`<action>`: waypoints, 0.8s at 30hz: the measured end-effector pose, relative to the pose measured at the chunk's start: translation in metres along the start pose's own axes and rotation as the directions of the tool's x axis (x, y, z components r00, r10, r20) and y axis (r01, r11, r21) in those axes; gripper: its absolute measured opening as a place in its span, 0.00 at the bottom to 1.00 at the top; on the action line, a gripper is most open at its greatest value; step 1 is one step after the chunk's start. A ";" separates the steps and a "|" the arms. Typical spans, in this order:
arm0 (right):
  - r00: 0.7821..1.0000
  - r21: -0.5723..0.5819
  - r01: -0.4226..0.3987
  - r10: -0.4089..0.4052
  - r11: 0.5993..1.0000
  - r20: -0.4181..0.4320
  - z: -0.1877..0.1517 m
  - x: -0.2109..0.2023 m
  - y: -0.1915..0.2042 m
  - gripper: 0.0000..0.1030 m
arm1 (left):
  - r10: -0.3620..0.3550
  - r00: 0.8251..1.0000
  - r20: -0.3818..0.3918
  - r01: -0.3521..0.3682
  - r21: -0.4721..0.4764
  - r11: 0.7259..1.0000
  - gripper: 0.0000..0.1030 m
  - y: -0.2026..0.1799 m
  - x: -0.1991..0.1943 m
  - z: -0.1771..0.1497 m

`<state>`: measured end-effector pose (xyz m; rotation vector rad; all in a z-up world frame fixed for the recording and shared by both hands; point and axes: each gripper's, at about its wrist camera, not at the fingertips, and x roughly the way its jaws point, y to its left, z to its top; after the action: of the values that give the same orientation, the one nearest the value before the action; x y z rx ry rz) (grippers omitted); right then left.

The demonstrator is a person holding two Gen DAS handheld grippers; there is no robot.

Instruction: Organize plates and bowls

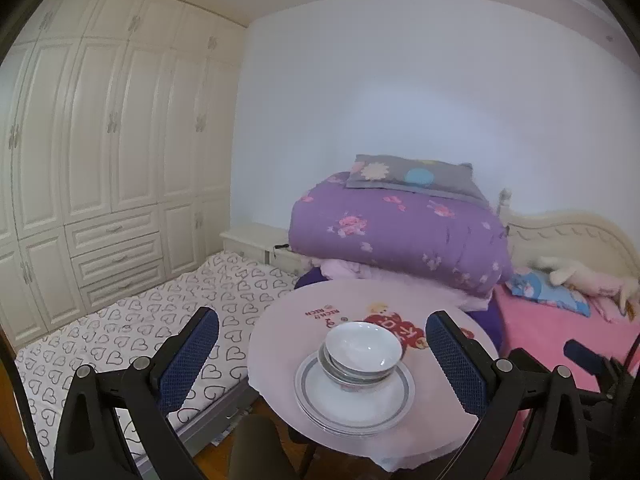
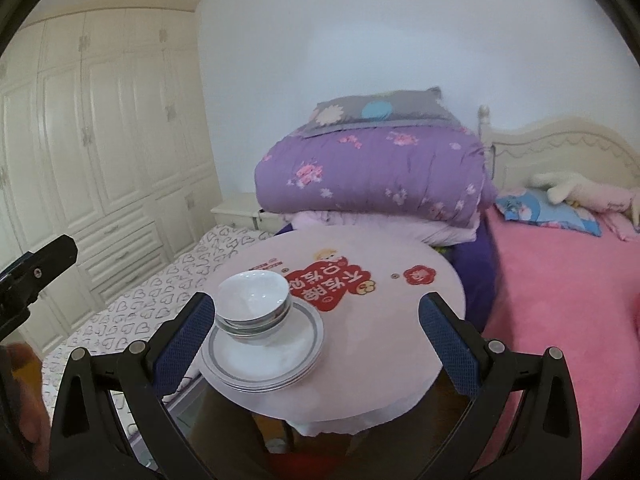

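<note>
Left gripper [image 1: 320, 344]: jaws apart, holding nothing, hovering back from the table's near edge.
Plates [image 1: 356, 408]: stacked by the round table's [image 1: 440, 420] near edge, likely so one base carries everything.
Bowls [image 1: 362, 346]: nested inside each other on the plates, toward their far side; top bowl empty.
Right gripper [image 2: 316, 320]: spread wide, empty.

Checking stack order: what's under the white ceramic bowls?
Nested white ceramic bowls sit on stacked grey-rimmed white plates, on the round pink table. Plate centres are covered; exact counts unclear.
</note>
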<state>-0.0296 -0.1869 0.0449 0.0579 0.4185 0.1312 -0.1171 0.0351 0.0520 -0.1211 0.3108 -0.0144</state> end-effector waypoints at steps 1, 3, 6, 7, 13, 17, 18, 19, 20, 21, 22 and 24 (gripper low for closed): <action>1.000 0.000 0.005 -0.005 1.000 0.005 -0.001 -0.002 -0.001 1.00 | 0.000 1.000 0.002 0.000 0.008 1.000 0.99 -0.003 -0.004 -0.003; 1.000 0.003 0.008 -0.008 1.000 0.013 -0.003 -0.007 -0.004 1.00 | 0.002 1.000 0.009 -0.002 0.018 1.000 0.99 -0.007 -0.011 -0.006; 0.999 -0.001 0.023 -0.023 1.000 0.022 -0.005 -0.011 -0.005 1.00 | -0.005 1.000 0.018 0.004 0.021 1.000 0.99 -0.010 -0.019 -0.010; 0.999 -0.001 0.024 -0.024 1.000 0.023 -0.005 -0.011 -0.006 1.00 | -0.005 1.000 0.021 0.004 0.021 1.000 0.99 -0.011 -0.020 -0.011; 0.999 -0.002 0.025 -0.025 1.000 0.029 -0.005 -0.013 -0.006 1.00 | -0.007 0.999 0.033 0.005 0.053 0.999 0.99 -0.020 -0.018 -0.015; 0.999 -0.013 0.033 -0.033 0.999 0.030 -0.006 -0.014 -0.003 1.00 | 0.015 0.999 0.045 -0.019 0.088 0.996 0.99 -0.030 -0.019 -0.020; 0.999 -0.013 0.034 -0.034 0.999 0.031 -0.007 -0.015 -0.002 1.00 | 0.025 0.998 0.052 -0.030 0.099 0.995 0.99 -0.035 -0.017 -0.019; 0.999 -0.014 0.034 -0.033 0.999 0.031 -0.007 -0.016 -0.002 1.00 | 0.033 0.998 0.056 -0.039 0.107 0.993 0.99 -0.038 -0.015 -0.020; 0.999 -0.014 0.032 -0.032 0.999 0.031 -0.007 -0.015 -0.002 1.00 | 0.039 0.998 0.056 -0.045 0.112 0.993 0.99 -0.039 -0.015 -0.022; 0.999 -0.014 0.034 -0.033 0.999 0.032 -0.007 -0.015 -0.002 1.00 | 0.036 0.998 0.052 -0.042 0.113 0.993 0.99 -0.044 -0.012 -0.022; 0.999 -0.015 0.035 -0.034 0.999 0.033 -0.007 -0.016 -0.001 1.00 | 0.030 0.998 0.048 -0.035 0.110 0.993 0.99 -0.045 -0.010 -0.023; 0.999 -0.015 0.033 -0.033 0.999 0.033 -0.007 -0.017 -0.001 1.00 | 0.012 0.999 0.033 -0.015 0.095 0.995 0.99 -0.044 -0.006 -0.021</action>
<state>-0.0476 -0.1902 0.0447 0.0375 0.3858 0.1008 -0.1294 -0.0109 0.0396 -0.0242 0.2782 -0.0135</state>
